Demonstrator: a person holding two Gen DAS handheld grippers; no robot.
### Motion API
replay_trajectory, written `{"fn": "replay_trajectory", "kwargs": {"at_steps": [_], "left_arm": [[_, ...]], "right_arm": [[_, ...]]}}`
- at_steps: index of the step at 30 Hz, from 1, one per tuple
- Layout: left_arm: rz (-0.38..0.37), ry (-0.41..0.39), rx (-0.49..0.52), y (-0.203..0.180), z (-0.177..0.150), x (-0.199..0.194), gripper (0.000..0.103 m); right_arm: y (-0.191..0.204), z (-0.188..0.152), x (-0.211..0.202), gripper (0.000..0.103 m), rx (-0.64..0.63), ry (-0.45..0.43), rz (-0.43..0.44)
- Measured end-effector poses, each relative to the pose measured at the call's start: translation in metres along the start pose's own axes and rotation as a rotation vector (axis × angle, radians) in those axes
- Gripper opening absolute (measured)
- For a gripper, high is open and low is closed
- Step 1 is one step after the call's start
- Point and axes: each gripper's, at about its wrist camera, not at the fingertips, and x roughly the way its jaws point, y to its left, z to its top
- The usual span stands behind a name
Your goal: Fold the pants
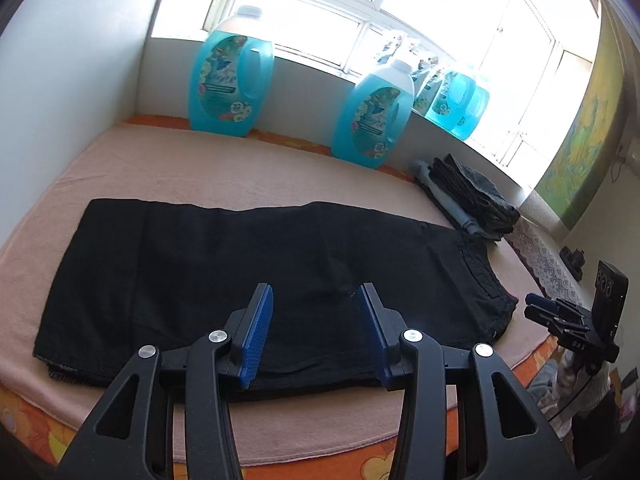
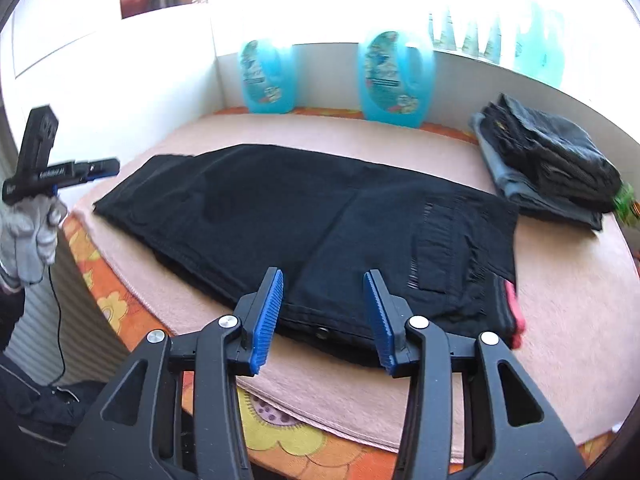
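Black pants (image 1: 256,276) lie flat on a pink towel, legs folded together, waistband at the right end and hems at the left. They also show in the right wrist view (image 2: 320,216), with a pink tag at the waist. My left gripper (image 1: 316,336) is open and empty, above the pants' near edge around the middle. My right gripper (image 2: 324,320) is open and empty, above the near edge close to the waist. In the left wrist view the right gripper (image 1: 536,306) hangs off the waist end. In the right wrist view the left gripper (image 2: 108,166) hovers beside the hem end.
A stack of folded dark and grey pants (image 1: 468,200) (image 2: 548,160) lies at the back right of the pink towel (image 1: 200,168). Two blue detergent bottles (image 1: 230,84) (image 1: 372,116) stand along the far edge below the window. An orange flowered cloth (image 2: 280,436) covers the near table edge.
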Motion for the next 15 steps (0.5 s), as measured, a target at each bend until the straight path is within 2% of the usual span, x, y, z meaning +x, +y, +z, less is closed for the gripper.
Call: {"fn": "replay_trajectory", "kwargs": {"at_steps": [2,5,10,15], "left_arm": [[-0.039,0.046,0.034,-0.012,0.001,0.018,0.043],[-0.075,0.119,0.085,-0.029,-0.003,0.043,0.043],[-0.108,0.224,0.145,-0.049,-0.016,0.075,0.043],[-0.109,0.262,0.163,-0.051,-0.023,0.085,0.043]], "right_arm": [[-0.033,-0.003,-0.004,0.055,0.118,-0.003,-0.080],[-0.082,-0.009,-0.004,0.055,0.312,0.017,-0.145],[-0.136,-0.018,0.021,0.055,0.501,0.081,-0.132],[-0.151,-0.025,0.047,0.056,0.569,0.151,-0.115]]}}
